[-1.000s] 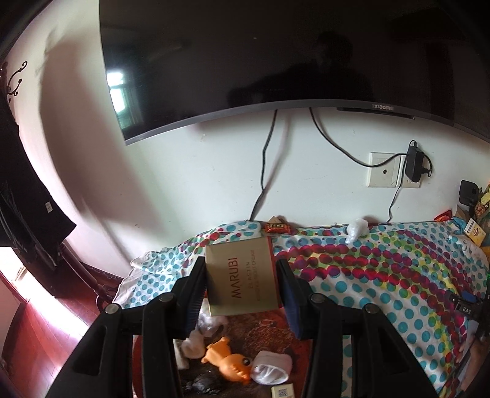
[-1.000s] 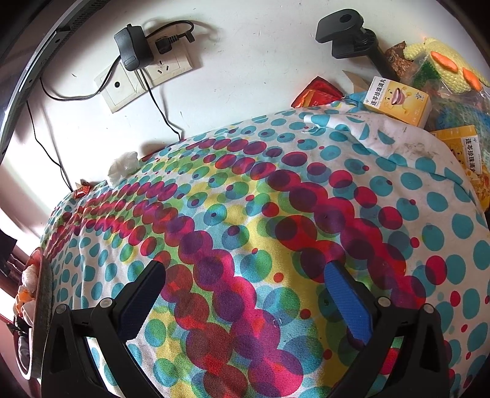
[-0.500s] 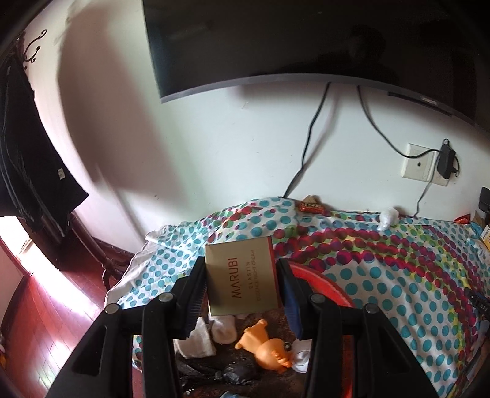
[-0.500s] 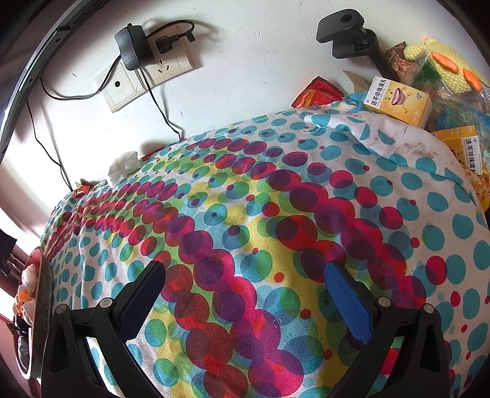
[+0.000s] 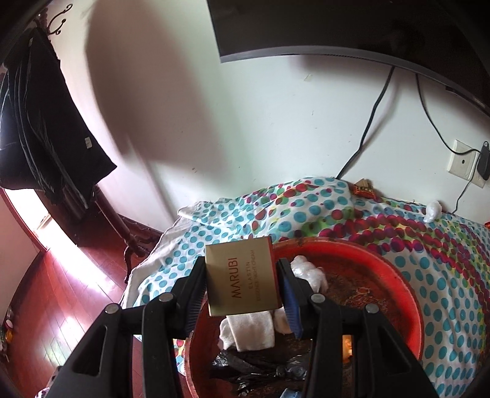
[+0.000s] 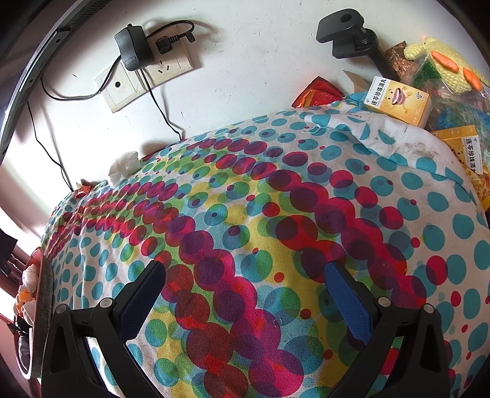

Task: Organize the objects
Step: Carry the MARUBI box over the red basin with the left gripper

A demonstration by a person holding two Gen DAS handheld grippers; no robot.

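My left gripper [image 5: 242,275] is shut on a gold MARUBI box [image 5: 242,277], held upright above the near-left rim of a red basin [image 5: 407,290]. In the basin lie white crumpled cloths [image 5: 309,272], a folded white cloth [image 5: 251,332], black bags [image 5: 257,364] and a bit of an orange toy [image 5: 347,352] behind a finger. My right gripper [image 6: 245,303] stands open over the dotted cloth [image 6: 275,214] with nothing between its fingers. The basin's edge [image 6: 44,294] shows at the far left of the right wrist view.
A wall with a TV [image 5: 337,24], cables and a socket with a charger [image 6: 134,52] runs behind the table. Yellow medicine boxes [image 6: 398,101], a red packet [image 6: 318,91], a black clamp [image 6: 346,29] and a knitted toy [image 6: 441,64] crowd the far right. White tissue [image 6: 124,165] lies by the wall. Dark clothes [image 5: 46,131] hang left.
My left gripper carried the gold box leftward and lower; the red basin now fills more of its view and the orange toy has slid behind a finger. The right gripper has not moved.
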